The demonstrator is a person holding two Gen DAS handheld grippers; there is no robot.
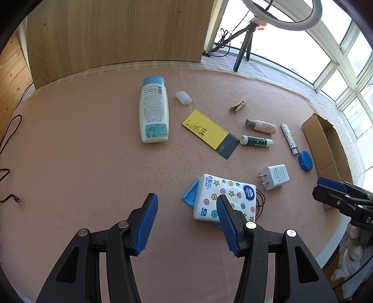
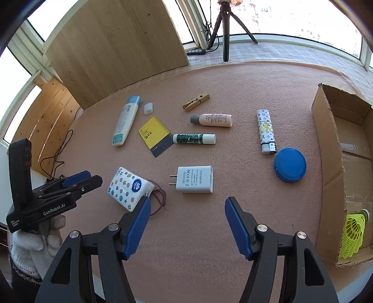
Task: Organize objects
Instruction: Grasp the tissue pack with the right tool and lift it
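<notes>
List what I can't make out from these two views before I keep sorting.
- Brown cardboard box interior: right wrist view, cut by the frame edge; left wrist view shows only its wall.
- Thin dark red cord: partly hidden under the star-patterned tissue pack.
- White charger print: too small.

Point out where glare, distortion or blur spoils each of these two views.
Left wrist view: the windows blow out to white, the fisheye bends the table edge into an arc, dark vignette fills the corners. Right wrist view: the windows wash out too, the cardboard box warps at the rim; the tabletop items stay sharp.
</notes>
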